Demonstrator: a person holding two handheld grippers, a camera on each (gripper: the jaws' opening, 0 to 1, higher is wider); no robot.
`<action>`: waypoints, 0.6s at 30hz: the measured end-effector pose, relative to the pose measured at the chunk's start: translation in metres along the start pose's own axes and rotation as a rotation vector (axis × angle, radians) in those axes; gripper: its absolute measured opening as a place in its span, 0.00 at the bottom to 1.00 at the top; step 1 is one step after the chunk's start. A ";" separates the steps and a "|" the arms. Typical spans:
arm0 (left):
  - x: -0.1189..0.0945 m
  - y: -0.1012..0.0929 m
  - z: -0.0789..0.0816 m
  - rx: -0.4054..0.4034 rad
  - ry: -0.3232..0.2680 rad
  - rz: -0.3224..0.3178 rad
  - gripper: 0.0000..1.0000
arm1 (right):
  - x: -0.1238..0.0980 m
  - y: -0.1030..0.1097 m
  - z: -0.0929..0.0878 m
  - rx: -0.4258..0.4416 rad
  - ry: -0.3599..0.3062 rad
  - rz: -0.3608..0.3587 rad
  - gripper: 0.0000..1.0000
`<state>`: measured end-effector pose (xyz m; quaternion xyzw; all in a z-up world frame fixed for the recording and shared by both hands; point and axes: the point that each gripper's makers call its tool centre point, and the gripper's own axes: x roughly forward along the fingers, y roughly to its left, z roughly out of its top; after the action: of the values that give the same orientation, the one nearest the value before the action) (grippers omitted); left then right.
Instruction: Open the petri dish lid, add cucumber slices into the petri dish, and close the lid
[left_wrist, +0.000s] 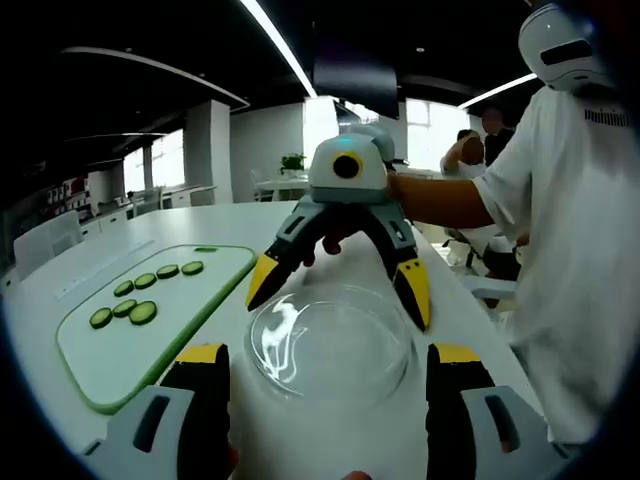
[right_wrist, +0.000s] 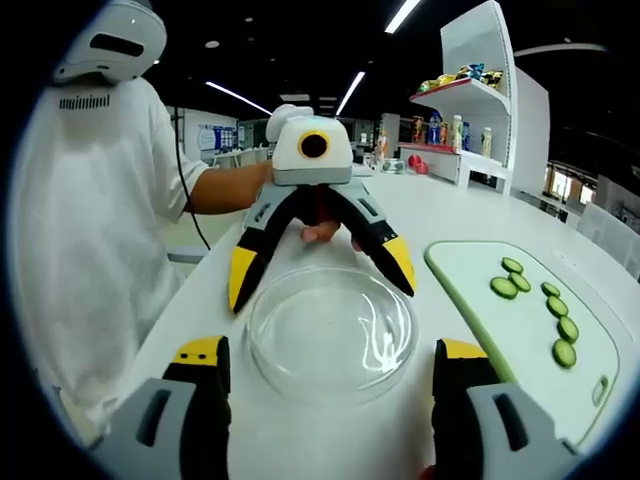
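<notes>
A clear glass petri dish (left_wrist: 330, 345) (right_wrist: 330, 335) lies on the white table between the two grippers, which face each other across it. I cannot tell its lid from its base. My left gripper (left_wrist: 330, 355) (right_wrist: 320, 290) is open, with its yellow-tipped jaws spread wider than the dish at one edge. My right gripper (right_wrist: 330, 350) (left_wrist: 338, 308) is open too, and its jaws straddle the opposite edge. Neither holds anything. Several cucumber slices (left_wrist: 145, 290) (right_wrist: 545, 300) lie on a green-rimmed cutting board (left_wrist: 150, 340) (right_wrist: 480, 310) beside the dish.
A person in a white shirt (left_wrist: 580, 250) (right_wrist: 90, 220) stands close to the table edge on the side away from the board. A white shelf with bottles (right_wrist: 460, 130) stands behind. Other people (left_wrist: 480, 140) sit far back.
</notes>
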<state>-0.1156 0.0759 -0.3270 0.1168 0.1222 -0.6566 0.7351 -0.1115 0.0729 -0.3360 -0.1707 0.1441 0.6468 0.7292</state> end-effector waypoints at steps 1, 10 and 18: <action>0.000 0.000 0.000 -0.001 -0.001 -0.002 0.81 | 0.000 0.000 0.000 -0.002 0.000 0.002 0.82; 0.002 -0.001 -0.003 0.003 0.011 -0.013 0.81 | 0.003 0.001 0.001 -0.007 0.003 0.015 0.80; 0.005 0.000 -0.002 0.006 0.009 -0.019 0.80 | 0.004 0.002 0.002 -0.006 -0.007 0.022 0.76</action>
<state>-0.1153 0.0721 -0.3302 0.1207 0.1246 -0.6635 0.7278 -0.1131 0.0780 -0.3357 -0.1693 0.1414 0.6558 0.7220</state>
